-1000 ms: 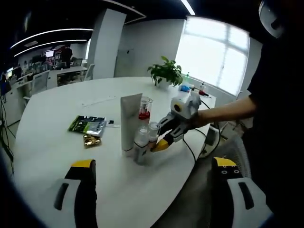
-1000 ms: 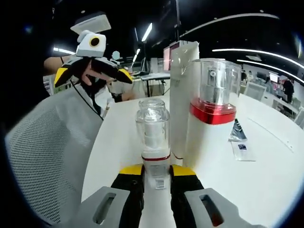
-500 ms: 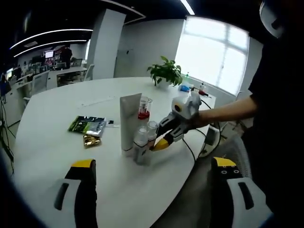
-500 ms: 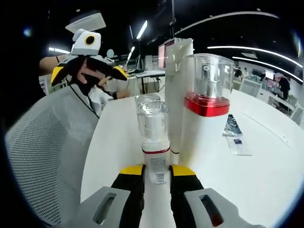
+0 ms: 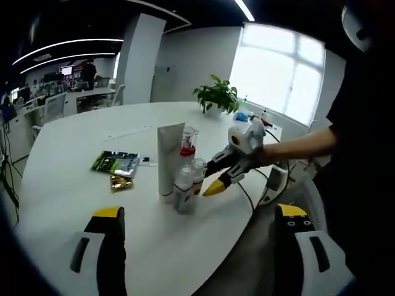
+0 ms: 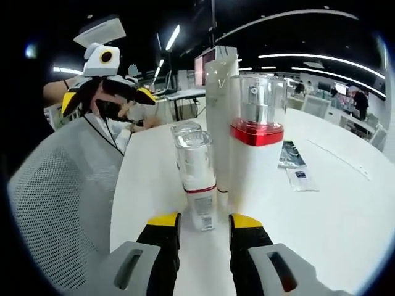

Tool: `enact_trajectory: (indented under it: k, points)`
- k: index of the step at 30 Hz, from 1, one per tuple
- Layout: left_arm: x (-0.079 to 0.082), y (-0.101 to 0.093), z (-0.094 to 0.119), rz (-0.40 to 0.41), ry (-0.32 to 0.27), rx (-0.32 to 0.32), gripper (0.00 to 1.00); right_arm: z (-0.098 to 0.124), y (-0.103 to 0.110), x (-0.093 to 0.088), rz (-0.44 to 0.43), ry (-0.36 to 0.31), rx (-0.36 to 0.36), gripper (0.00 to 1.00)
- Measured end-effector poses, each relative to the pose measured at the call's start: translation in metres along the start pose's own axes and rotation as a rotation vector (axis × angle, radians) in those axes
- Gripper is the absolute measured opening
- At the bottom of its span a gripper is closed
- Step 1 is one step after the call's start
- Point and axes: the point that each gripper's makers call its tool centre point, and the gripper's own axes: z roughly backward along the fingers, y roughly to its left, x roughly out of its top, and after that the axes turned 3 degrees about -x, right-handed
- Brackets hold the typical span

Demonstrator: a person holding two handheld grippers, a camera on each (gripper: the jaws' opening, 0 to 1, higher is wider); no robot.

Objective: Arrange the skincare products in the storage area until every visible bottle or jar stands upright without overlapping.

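Bottles are bunched near the middle of the white table (image 5: 62,154): a small clear-capped bottle (image 6: 196,179) right in front of the right gripper (image 6: 204,223), a second one just behind it, the red-collared pump bottle (image 6: 256,154) at its 3 o'clock and a tall white tube (image 6: 219,117) at about 1 o'clock. All look upright. Right jaws are spread, just short of the small bottle and holding nothing. Left gripper (image 5: 197,216) hangs wide apart, well off. Best bet: pull straight back, don't clip the label. Foil sachets (image 5: 116,164) sit at 9 o'clock.
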Motion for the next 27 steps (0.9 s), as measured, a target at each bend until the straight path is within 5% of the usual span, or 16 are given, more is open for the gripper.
enact_trajectory:
  k: [11, 27]
  points:
    - [-0.006, -0.002, 0.012, 0.008, 0.032, 0.026, 0.96, 0.022, 0.008, 0.005, -0.039, -0.005, -0.065, 0.47]
    - [-0.009, -0.006, 0.030, 0.076, -0.022, 0.067, 0.97, 0.053, 0.032, 0.001, -0.092, 0.008, -0.166, 0.76]
